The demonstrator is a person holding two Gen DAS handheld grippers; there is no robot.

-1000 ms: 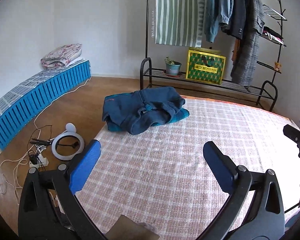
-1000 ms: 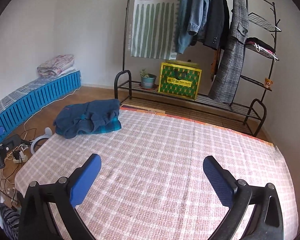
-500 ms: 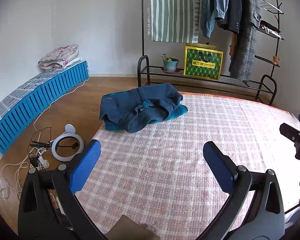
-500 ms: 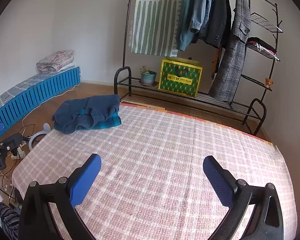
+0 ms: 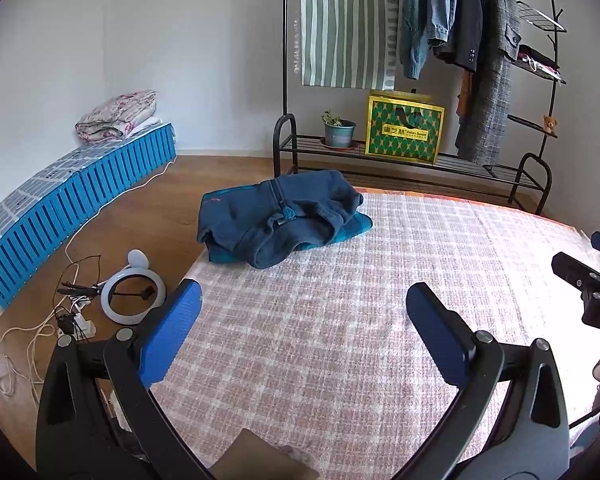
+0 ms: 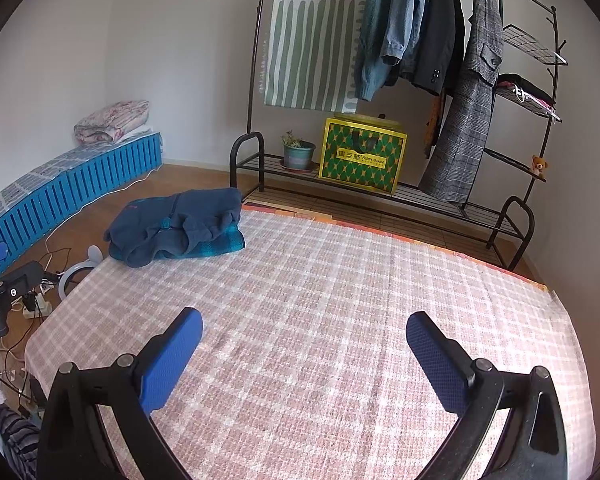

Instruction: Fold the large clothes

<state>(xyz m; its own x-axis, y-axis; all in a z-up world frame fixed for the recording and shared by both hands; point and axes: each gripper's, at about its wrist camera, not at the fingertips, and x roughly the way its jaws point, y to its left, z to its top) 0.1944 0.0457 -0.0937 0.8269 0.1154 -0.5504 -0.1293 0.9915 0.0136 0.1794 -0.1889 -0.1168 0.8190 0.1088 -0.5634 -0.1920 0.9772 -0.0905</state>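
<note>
Garment (image 5: pixel 280 216) is lying bunched at the mat's (image 5: pixel 340 320) far left corner, long axis along the far edge; left gripper (image 5: pixel 300 320), nearer, and right gripper (image 6: pixel 300 344) are both hanging wide-jawed, empty, well short.

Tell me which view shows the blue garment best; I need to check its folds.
The left wrist view: the blue garment is nearer, larger and centred there. The right wrist view shows it whole too, but smaller and off left.
</note>
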